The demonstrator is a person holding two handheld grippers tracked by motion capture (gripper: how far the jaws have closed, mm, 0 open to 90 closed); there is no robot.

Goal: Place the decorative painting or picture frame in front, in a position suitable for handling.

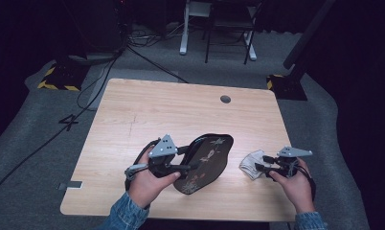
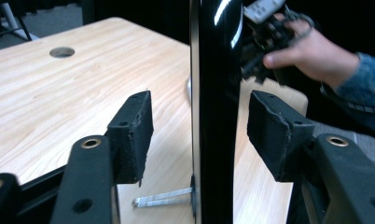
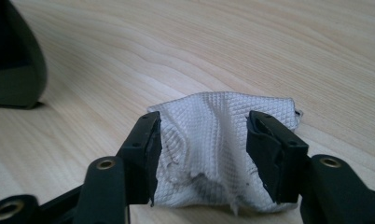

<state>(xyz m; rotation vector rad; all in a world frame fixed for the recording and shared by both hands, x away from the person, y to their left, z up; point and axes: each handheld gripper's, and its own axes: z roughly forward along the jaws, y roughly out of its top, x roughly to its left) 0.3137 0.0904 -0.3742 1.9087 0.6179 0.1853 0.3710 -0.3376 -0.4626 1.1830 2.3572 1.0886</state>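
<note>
high view: the left gripper (image 1: 183, 160) straddles a black patterned tray (image 1: 205, 163) tilted on a wooden table (image 1: 147, 110); the right gripper (image 1: 260, 163) meets a white cloth (image 1: 252, 163). left gripper view: jaws wide, tray edge (image 2: 213, 112) between, untouched. right gripper view: jaws half open around the crumpled cloth (image 3: 218, 140); contact unclear.

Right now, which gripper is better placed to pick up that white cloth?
The right gripper: its open jaws already flank the white cloth on the table. The left gripper is busy straddling the black tray.
</note>
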